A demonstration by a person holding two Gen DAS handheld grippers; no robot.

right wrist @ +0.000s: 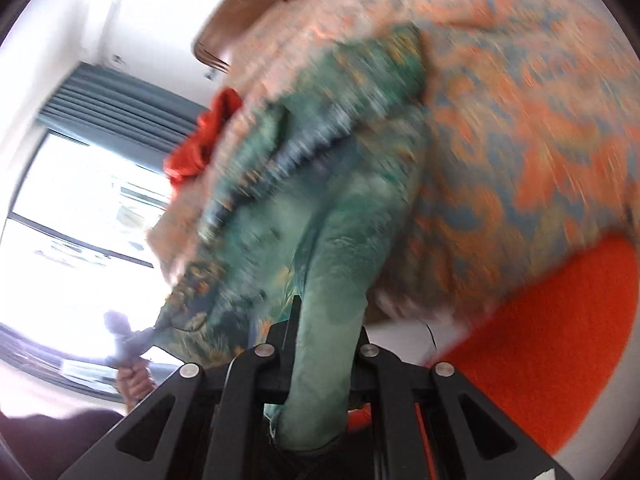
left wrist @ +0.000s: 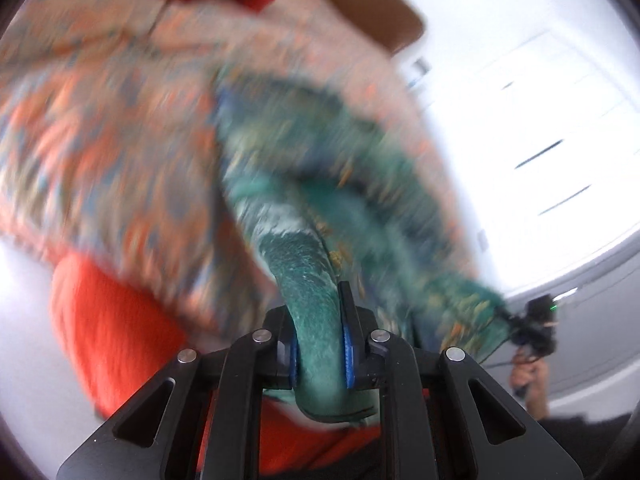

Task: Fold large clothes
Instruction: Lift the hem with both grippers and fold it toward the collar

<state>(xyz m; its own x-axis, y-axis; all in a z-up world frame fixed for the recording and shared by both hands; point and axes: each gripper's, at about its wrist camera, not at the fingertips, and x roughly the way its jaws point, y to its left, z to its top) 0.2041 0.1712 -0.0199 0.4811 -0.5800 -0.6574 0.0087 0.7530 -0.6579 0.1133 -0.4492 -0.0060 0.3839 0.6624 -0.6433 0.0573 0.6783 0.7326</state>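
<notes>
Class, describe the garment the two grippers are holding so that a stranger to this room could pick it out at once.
Start at the big orange sheet under everything; a pale orange-and-blue patterned cloth lies over it. The garment is the teal printed fabric lifted in front of that cloth, pinched by the left gripper and the right gripper. Only it is green.

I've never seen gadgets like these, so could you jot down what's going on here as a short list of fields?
setting: a room with a bright window and grey curtain
garment: green patterned cloth, lifted and stretched between both tools
left gripper: fingers shut on a bunched green edge
right gripper: fingers shut on another bunched green edge
beneath: pink and orange patterned bedding, orange fabric
also seen: a red cloth bundled on the bedding
sharpness: blurred
</notes>
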